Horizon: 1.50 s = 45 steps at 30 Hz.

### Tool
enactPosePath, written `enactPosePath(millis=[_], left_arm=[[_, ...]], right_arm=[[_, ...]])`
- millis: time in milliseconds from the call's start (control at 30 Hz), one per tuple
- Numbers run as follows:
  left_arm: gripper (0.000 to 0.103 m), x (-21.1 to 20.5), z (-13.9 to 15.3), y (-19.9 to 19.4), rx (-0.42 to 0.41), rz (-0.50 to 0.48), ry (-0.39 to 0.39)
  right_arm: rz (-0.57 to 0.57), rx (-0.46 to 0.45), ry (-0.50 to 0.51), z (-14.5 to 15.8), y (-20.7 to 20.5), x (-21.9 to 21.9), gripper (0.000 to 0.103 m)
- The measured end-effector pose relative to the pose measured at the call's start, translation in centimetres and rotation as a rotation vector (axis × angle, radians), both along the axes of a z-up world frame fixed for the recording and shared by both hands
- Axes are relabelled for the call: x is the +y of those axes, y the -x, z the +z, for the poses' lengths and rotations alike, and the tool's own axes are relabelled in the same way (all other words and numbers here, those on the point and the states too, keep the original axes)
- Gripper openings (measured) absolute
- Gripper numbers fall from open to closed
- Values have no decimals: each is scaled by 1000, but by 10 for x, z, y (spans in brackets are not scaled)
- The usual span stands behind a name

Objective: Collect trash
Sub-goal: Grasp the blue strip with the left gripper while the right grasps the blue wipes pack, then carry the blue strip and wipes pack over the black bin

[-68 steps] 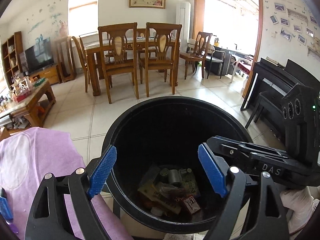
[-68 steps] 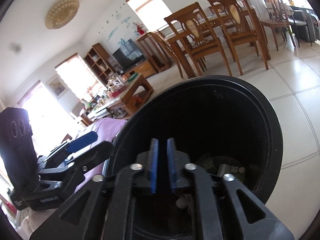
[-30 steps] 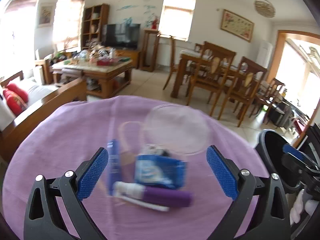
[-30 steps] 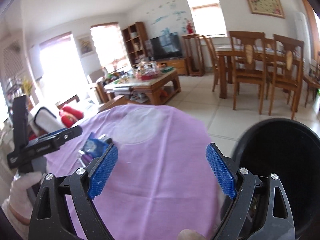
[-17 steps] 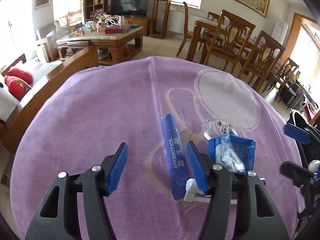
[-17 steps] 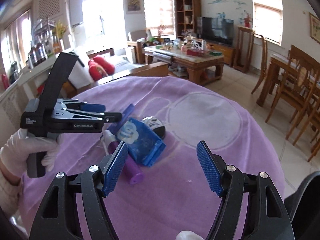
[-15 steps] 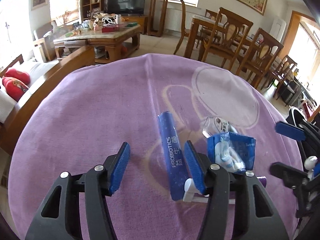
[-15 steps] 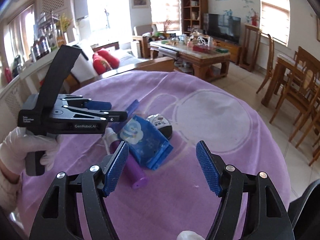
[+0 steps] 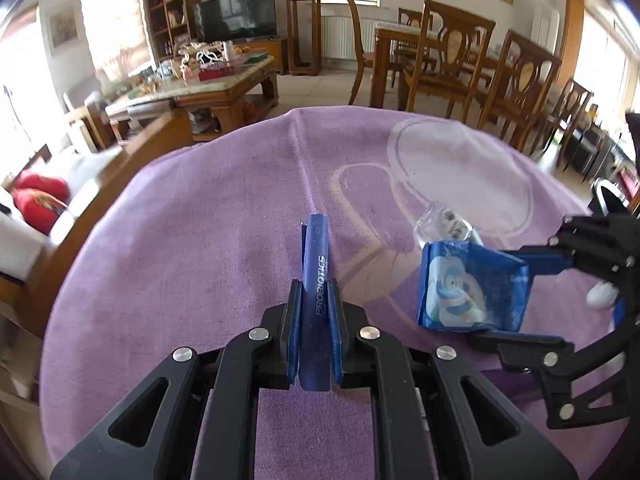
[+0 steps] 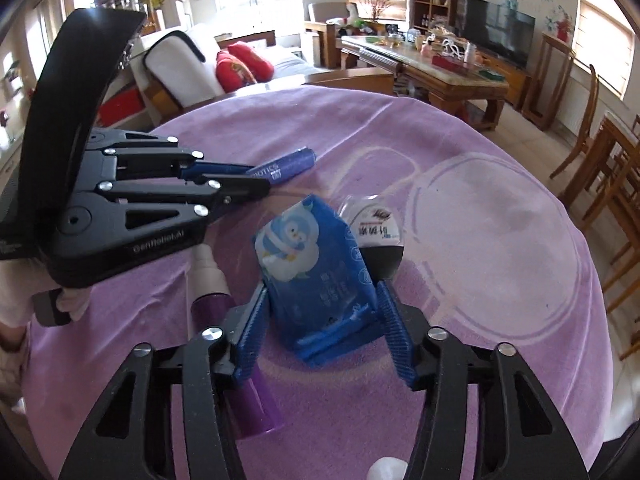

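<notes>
My left gripper (image 9: 313,332) is shut on a blue "PROBIOTICS" stick pack (image 9: 316,272) lying on the purple tablecloth (image 9: 192,256); the stick pack also shows in the right wrist view (image 10: 280,168). My right gripper (image 10: 320,332) has its jaws around a blue tissue packet (image 10: 316,264) with a penguin picture, pads touching its sides. The packet also shows in the left wrist view (image 9: 472,288). A clear crumpled wrapper (image 10: 374,224) lies just behind the packet. A purple bottle with a white cap (image 10: 232,336) lies left of the right gripper.
The round table's edge drops off on all sides. A wooden sofa frame with red cushions (image 9: 40,200) stands left, a coffee table (image 9: 208,84) behind, dining chairs (image 9: 460,56) at the back right. A black bin's rim (image 9: 604,196) shows at the far right.
Both grippers left the black bin and swung to the table. My left gripper closed on the probiotics stick. My right gripper narrowed around the blue tissue packet.
</notes>
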State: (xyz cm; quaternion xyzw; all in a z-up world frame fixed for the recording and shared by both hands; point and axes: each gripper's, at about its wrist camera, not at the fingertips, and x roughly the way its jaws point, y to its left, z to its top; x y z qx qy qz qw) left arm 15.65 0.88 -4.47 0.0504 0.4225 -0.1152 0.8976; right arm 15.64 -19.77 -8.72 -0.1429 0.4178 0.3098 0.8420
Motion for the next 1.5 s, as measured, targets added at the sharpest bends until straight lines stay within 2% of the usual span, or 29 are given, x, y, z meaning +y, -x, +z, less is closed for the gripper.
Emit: enactPosePath(millis=[67,300,500,700,867,1067,1300,1500], left_arm=[[7,1,1,2,-1,5,0],[7,1,6,4,-12,-5,42],[7,-4,19,12,-80,-34,102],[7,-18,43,25,-160,-65,186],[7,-60,63,49,-208,-151,211],[7,-140,84,81,-253,-310,195],[8,-222,87,104,-283,-426,216],[8,-285,78,115,-261,-521,219]], right_arm=[[-14,1,-19,1,2,-2,49],[-50,-11,-91,13,14,-15,42],[-102,-33,-208,31,26,-33,42],[-188,-96,-350,56,50,-69,42],[-286,-161,-462,77,75,-123,42],[-423,-240,-528,92,112,-205,42],[-579,-295,-565,89,156,-303,42],[-715,-318,-598,72,198,-387,42]])
